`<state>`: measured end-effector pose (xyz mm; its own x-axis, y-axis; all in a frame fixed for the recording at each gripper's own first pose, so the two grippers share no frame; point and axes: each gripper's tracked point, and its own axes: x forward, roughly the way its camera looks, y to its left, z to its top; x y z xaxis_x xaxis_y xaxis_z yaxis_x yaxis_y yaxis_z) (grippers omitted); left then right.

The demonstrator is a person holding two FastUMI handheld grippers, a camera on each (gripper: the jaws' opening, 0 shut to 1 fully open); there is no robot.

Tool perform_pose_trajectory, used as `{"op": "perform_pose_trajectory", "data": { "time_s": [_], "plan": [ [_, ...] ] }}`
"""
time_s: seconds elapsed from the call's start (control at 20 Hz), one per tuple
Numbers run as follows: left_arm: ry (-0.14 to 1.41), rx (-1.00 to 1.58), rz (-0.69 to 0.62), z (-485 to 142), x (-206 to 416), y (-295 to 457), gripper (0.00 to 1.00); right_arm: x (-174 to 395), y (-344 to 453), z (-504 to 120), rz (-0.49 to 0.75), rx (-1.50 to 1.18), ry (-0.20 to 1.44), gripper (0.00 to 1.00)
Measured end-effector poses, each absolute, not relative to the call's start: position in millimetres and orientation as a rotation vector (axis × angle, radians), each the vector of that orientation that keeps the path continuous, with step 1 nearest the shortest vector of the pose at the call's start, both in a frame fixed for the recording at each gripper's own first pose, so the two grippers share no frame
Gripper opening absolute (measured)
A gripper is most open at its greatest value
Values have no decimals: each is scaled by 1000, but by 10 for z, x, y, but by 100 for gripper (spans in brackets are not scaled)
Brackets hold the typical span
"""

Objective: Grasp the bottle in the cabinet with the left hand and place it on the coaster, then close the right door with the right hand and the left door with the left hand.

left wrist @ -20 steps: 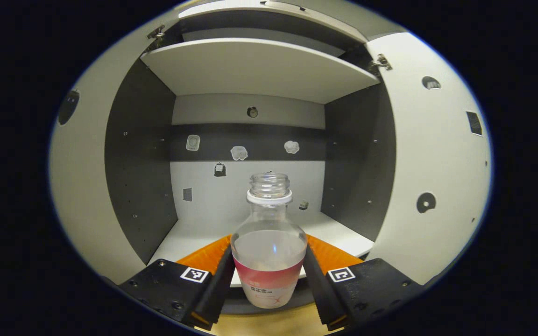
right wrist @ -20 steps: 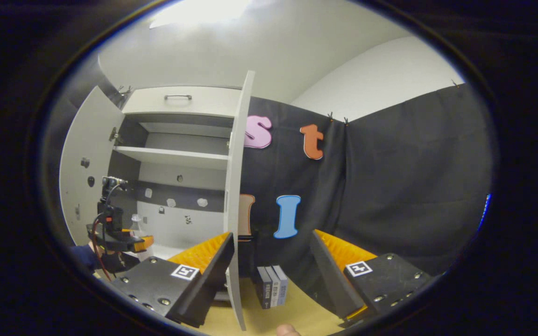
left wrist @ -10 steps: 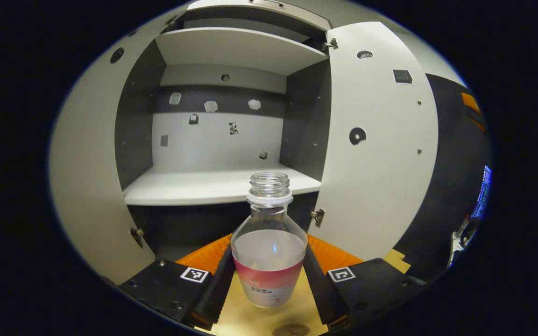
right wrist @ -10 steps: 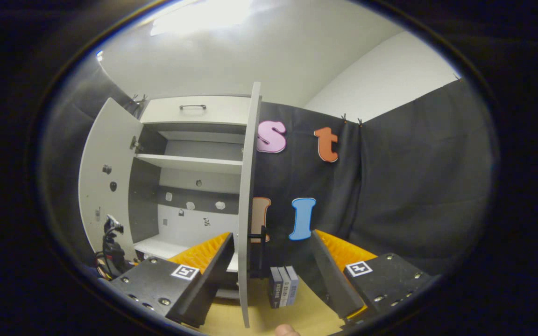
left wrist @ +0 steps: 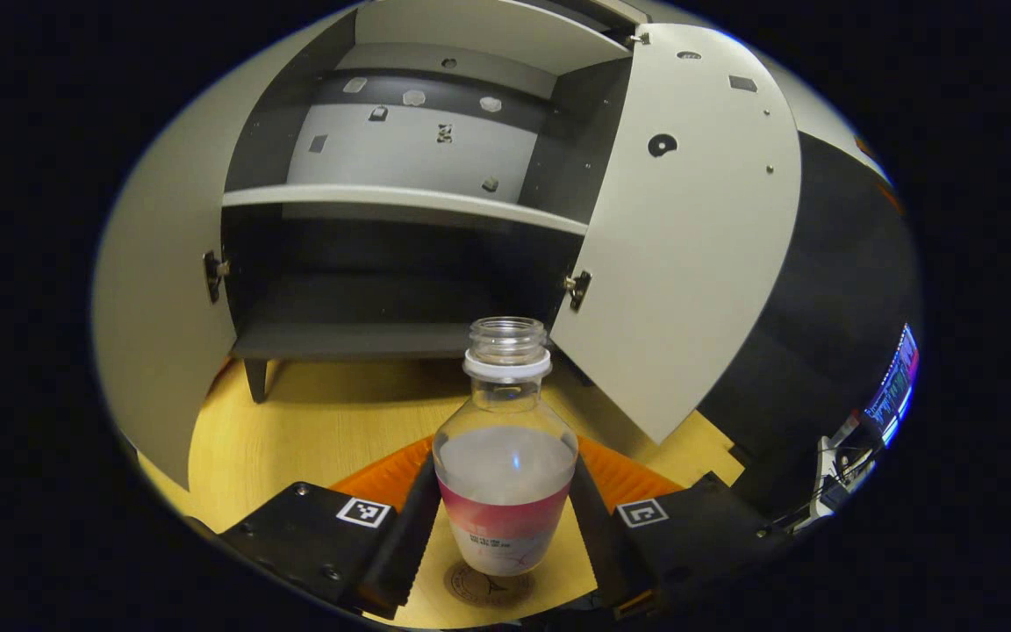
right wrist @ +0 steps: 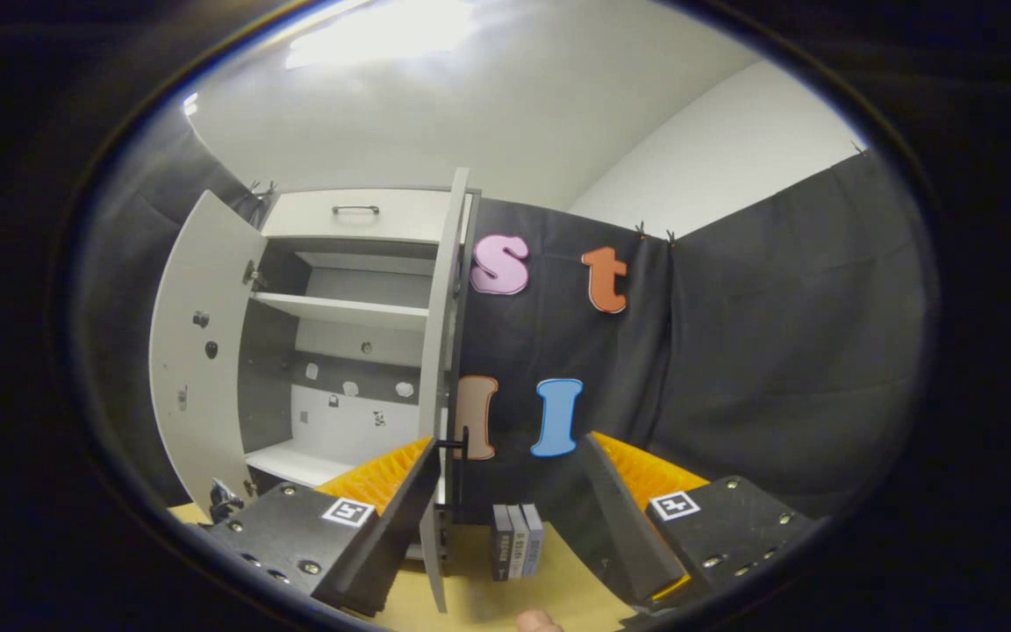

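- Yellow wood-grain table (left wrist: pixel 312 430) spreads under the open cabinet (left wrist: pixel 383 202); black cloth hangs as the booth's wall at 3 o'clock of the cabinet.
- In the left gripper view, the bottle (left wrist: pixel 505 456) stands upright at 6 o'clock, clear plastic, uncapped, with a white neck ring and a pink-and-white label band; whether it holds liquid I cannot tell.
- Left gripper (left wrist: pixel 505 527) has its jaws clamped on the bottle's labelled lower body, one at each side.
- Directly under the bottle lies the round brown coaster (left wrist: pixel 488 586); whether the base touches it is unclear.
- At 12 o'clock of the bottle, the cabinet's pale shelf and dark lower compartment hold nothing; small stickers dot the back panel.
- Right door (left wrist: pixel 690 246) and left door (left wrist: pixel 154 298), flat pale panels with round holes, both stand swung open.
- In the right gripper view, the right gripper (right wrist: pixel 505 518) has its jaws apart, holding nothing, with the right door's (right wrist: pixel 440 395) edge and dark handle by its 9 o'clock finger.
- Three small upright boxes (right wrist: pixel 516 551) stand on the table between the jaws, farther off.
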<state>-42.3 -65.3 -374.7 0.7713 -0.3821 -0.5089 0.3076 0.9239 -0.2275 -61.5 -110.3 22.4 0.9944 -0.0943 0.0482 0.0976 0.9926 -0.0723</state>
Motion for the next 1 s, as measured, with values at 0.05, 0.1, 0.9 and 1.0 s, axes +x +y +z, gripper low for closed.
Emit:
{"op": "perform_pose_trajectory", "data": {
  "time_s": [0.05,0.1,0.9,1.0],
  "plan": [
    [583,-127,-354,-3845,-459,-622,79,-621,-1120,247,-96,-78,-47,94],
    [594,-125,-339,-3930,-506,-603,79,-630,-1141,265,-96,-81,-51,98],
    [597,-111,-263,-4555,-723,-593,79,-625,-1078,310,-72,-114,-57,98],
    [607,-95,-272,-4565,-759,-612,79,-614,-1070,301,-71,-113,-57,98]
  ]
}}
